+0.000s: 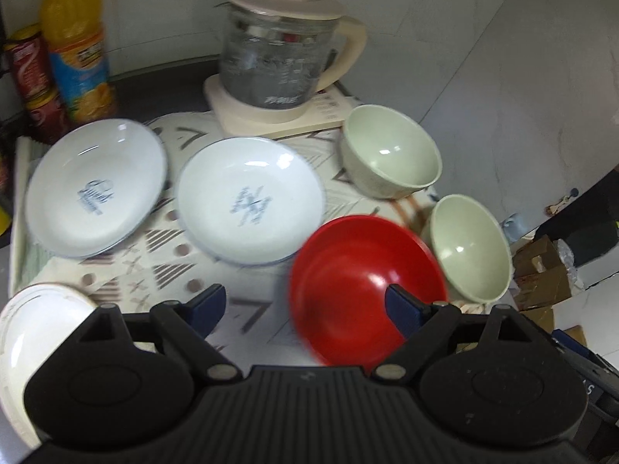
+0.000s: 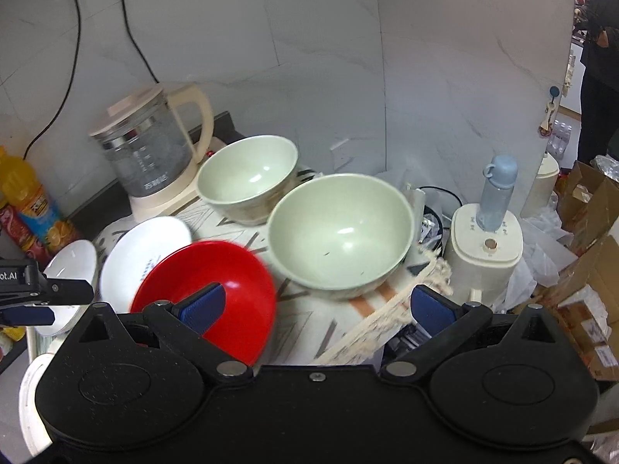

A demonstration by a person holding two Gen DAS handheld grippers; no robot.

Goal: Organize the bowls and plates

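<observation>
Two wrist fisheyes, both close above the patterned cloth, angled down toward the back wall.

Left view sits left of the dishes, right view further right, taking in floor clutter. Both share the red bowl, two green bowls and the glass kettle; the left gripper pokes into the right view's left edge.

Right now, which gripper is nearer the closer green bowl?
Right. The right gripper is open directly in front of the near green bowl; the left gripper sits further left, beyond the red bowl.
</observation>
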